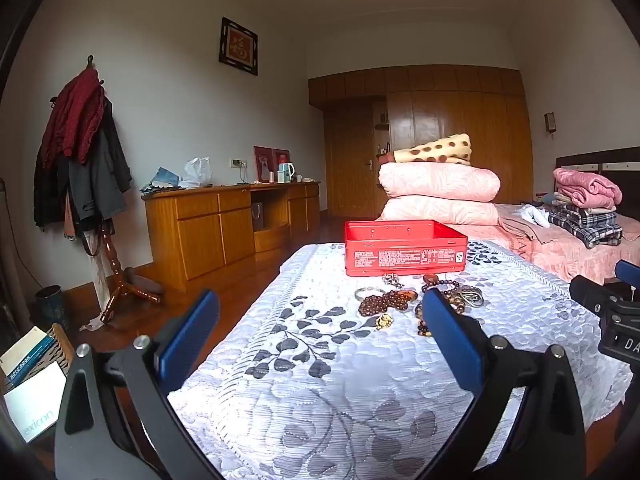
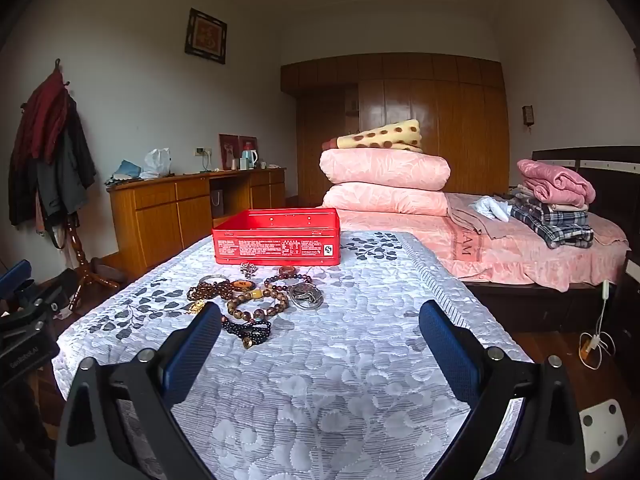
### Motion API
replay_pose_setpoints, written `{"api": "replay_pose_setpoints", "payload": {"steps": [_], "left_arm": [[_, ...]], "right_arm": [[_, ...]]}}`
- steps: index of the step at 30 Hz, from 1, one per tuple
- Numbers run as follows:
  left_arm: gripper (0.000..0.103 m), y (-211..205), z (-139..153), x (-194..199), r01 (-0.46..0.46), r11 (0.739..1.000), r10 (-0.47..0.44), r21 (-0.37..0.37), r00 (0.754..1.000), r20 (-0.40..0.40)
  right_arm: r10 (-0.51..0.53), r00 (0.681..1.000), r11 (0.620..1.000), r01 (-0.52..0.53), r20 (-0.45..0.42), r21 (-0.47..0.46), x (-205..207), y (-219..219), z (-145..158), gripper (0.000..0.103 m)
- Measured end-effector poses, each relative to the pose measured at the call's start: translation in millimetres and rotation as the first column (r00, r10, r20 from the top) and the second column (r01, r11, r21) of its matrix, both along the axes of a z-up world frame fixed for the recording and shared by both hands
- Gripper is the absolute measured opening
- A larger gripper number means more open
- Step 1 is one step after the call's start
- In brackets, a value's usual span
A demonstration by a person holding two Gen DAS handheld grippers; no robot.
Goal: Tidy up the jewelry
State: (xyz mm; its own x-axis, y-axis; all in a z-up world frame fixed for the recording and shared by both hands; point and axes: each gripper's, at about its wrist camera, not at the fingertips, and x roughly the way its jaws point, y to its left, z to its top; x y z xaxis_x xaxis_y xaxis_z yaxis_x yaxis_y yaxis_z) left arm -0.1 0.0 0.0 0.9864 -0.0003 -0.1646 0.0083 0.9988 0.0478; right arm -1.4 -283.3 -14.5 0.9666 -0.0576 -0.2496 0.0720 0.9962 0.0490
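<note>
An open red tin box (image 1: 405,248) (image 2: 277,237) stands on a table under a white quilted cloth with grey leaves (image 1: 320,380) (image 2: 340,380). In front of the box lies a pile of jewelry (image 1: 416,300) (image 2: 256,296): brown bead bracelets (image 2: 258,306), a dark bead bracelet (image 2: 246,330), silver bangles (image 2: 306,296) and a silver bangle at the left (image 1: 366,292). My left gripper (image 1: 320,320) is open and empty, short of the pile. My right gripper (image 2: 320,332) is open and empty, to the right of the pile.
A bed with pink folded quilts (image 1: 438,192) (image 2: 384,184) and stacked clothes (image 2: 554,208) stands beyond the table. A wooden cabinet (image 1: 232,224) and a coat rack (image 1: 80,152) line the left wall. Books (image 1: 32,380) lie at the lower left. A cable (image 2: 598,336) lies on the floor at right.
</note>
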Motion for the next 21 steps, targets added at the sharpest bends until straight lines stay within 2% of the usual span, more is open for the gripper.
{"api": "replay_pose_setpoints", "payload": {"steps": [21], "left_arm": [[0.098, 0.0, 0.0, 0.0, -0.001, 1.0, 0.001, 0.001, 1.0, 0.0]], "right_arm": [[-0.001, 1.0, 1.0, 0.001, -0.001, -0.004, 0.2, 0.8, 1.6, 0.097]]}}
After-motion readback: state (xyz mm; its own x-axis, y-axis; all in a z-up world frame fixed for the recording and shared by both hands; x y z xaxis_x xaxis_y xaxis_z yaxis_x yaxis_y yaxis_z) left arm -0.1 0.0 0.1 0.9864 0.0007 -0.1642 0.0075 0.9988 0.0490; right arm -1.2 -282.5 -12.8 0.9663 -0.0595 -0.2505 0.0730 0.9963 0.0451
